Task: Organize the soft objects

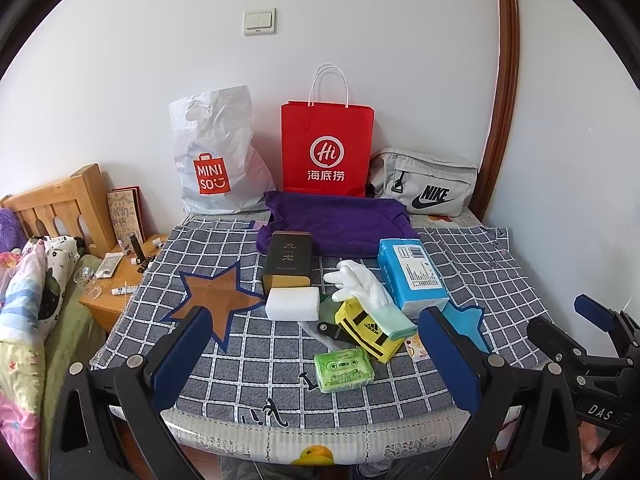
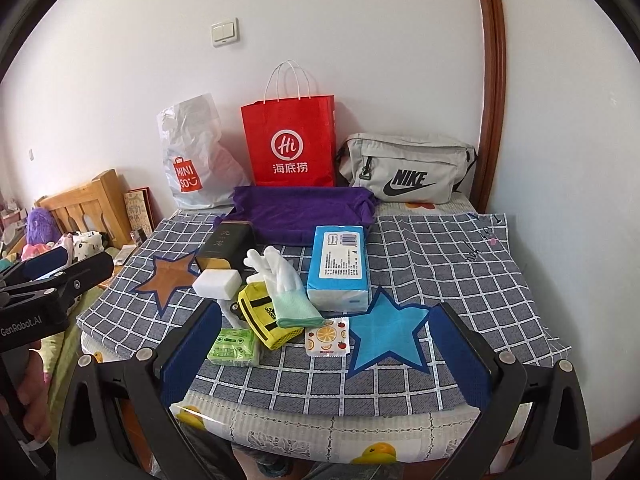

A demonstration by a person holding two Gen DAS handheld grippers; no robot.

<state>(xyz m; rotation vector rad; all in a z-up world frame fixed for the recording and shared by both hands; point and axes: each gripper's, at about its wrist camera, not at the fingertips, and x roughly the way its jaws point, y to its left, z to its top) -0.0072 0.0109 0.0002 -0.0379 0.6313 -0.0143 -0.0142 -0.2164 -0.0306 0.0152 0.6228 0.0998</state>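
Both grippers are hovering at the near edge of the table, over the checked cloth (image 1: 280, 360). The left gripper (image 1: 316, 360) is holding its fingers spread wide with nothing between them, and the right gripper (image 2: 326, 356) is doing the same.

The soft things are lying in a cluster near the middle: a white glove (image 2: 280, 276) draped over a yellow pouch (image 2: 266, 316), a blue tissue pack (image 2: 338, 268) just right of them, a white sponge (image 2: 216, 283) on the left, and a purple towel (image 2: 304, 210) spread out farther back.

The glove looks light and limp, so it is probably best pinched at its green cuff (image 2: 298, 310). The tissue pack should squash under pressure and may slip in its wrapper; gripping across its narrow sides seems safest. The sponge is likely springy and easy to take across its short width.
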